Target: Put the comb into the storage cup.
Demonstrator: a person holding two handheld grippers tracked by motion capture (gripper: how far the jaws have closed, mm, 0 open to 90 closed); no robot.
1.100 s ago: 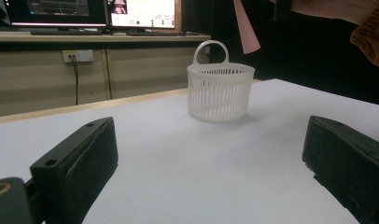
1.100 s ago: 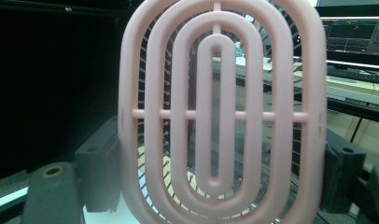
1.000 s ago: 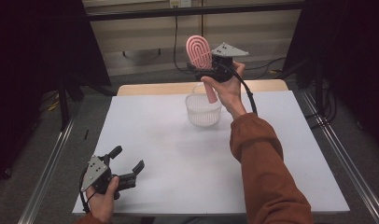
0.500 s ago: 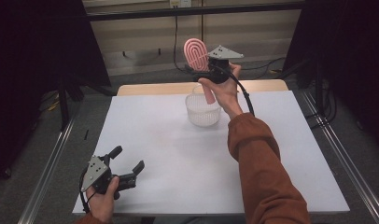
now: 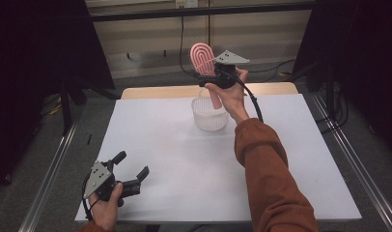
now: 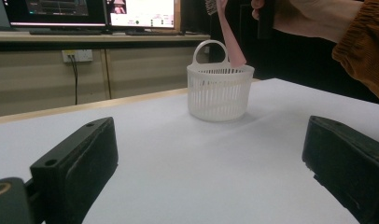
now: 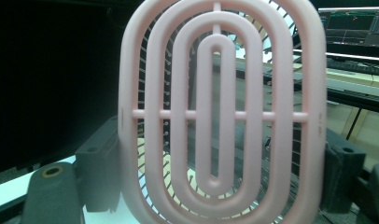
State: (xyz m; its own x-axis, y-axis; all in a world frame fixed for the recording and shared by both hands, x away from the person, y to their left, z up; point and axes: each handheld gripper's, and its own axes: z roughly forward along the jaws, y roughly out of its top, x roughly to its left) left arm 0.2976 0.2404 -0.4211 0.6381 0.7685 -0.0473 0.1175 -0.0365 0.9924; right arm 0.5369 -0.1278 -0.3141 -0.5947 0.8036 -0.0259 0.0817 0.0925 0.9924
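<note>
- The right gripper (image 5: 214, 72) is raised above the far table edge, its 2 jaws pinching a pink hairbrush (image 5: 202, 59) by the head.
- The brush stands upright, handle pointing down into the white basket (image 5: 209, 113).
- The left gripper (image 5: 131, 173) rests near the white table's (image 5: 184, 159) near-left corner, jaws spread wide, gripping nothing.
- Bare tabletop lies between basket and left gripper.

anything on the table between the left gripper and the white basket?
Nothing: in the left gripper view, bare white table runs from the open left gripper to the white basket. The high view shows the same.
</note>
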